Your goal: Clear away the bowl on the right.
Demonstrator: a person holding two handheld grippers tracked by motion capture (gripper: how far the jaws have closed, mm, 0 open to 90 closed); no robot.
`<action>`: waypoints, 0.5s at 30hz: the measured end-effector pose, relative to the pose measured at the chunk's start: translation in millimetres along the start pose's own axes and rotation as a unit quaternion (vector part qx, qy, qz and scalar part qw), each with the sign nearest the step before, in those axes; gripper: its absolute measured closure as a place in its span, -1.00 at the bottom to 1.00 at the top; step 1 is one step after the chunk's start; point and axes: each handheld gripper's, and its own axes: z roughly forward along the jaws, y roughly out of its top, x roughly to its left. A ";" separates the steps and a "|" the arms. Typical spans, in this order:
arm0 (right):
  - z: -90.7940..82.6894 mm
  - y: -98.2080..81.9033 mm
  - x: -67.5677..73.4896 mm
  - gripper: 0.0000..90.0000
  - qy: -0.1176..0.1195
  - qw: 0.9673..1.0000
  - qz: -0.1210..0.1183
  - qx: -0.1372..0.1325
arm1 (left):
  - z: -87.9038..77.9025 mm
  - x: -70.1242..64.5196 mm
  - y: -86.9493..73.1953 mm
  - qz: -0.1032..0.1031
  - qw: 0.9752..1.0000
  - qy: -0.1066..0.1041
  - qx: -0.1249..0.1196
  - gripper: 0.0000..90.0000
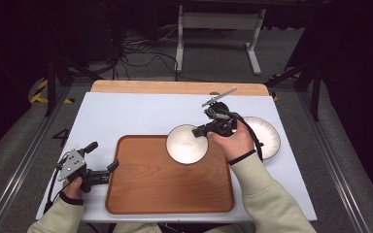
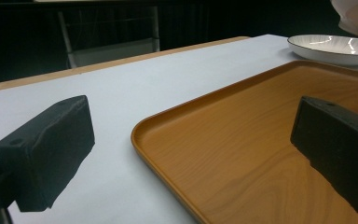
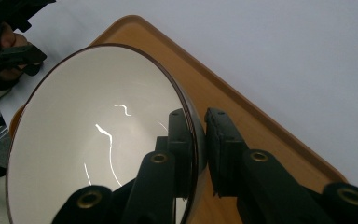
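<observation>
- The tabletop (image 1: 126, 114), covered in a pale sheet with a strip of bare wood showing along its far edge, is carrying everything here.
- The wooden tray (image 1: 160, 187) is lying on the near half of the tabletop, its near rim running close along the near edge and its left rim sitting nearer the left edge than the middle.
- The white plate (image 1: 268, 138) with a dark rim is resting flat on the tabletop near the right edge, just beyond the tray's far right corner; in the left gripper view it is showing past the tray's far rim (image 2: 335, 46).
- The white bowl (image 1: 186, 144) with a dark rim is hanging over the tray's far edge, towards its far right corner; in the right gripper view its bright inside (image 3: 88, 140) is tilting towards the camera above the tray (image 3: 256, 121).
- The right gripper (image 1: 205, 130), gripped in the person's right hand (image 1: 234, 141), is pinching the bowl's rim, one jaw sitting inside the bowl and the other outside, both pressing on the wall.
- The left gripper (image 1: 102, 158) is hovering at the tray's near left corner, its jaws standing wide apart with nothing between them; in its own view one jaw is sitting over the pale sheet and the other over the tray (image 2: 242, 154).
</observation>
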 end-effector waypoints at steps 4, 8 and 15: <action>11.9 -2.8 0.3 0.80 0.008 1.000 0.001 0.010 | 0.0 -0.1 0.0 0.000 1.000 0.000 0.000 -1.00; 24.6 -6.3 -1.3 0.80 0.013 1.000 0.006 0.020 | 0.0 0.0 0.0 0.000 1.000 0.000 0.000 -1.00; 42.1 -10.1 0.3 0.80 0.026 0.999 0.008 0.033 | 0.1 -0.1 0.0 0.001 1.000 0.000 0.000 -1.00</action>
